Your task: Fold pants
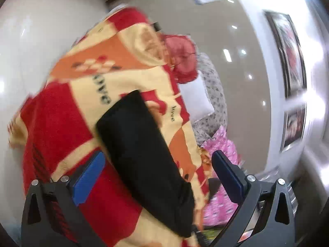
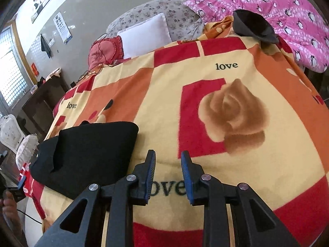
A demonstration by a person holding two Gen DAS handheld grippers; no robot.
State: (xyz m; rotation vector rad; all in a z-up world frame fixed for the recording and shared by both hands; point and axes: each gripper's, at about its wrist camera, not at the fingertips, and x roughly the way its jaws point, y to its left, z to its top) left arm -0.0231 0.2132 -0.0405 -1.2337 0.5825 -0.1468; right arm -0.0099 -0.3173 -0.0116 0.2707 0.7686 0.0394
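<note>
Black pants (image 2: pixel 86 154), folded into a compact stack, lie on my red-and-cream blanket (image 2: pixel 236 123), at ten o'clock from my right gripper (image 2: pixel 167 160). Its jaws are parted, holding nothing. My left gripper (image 1: pixel 158 160) hangs wide open above the pants, empty too.

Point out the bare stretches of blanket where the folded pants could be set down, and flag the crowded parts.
Free: the blanket around the rose print, right of the black pants and ahead of the open right gripper. Crowded: the far edge, with the white pillow, red cushion, pink penguin quilt and a dark garment.
</note>
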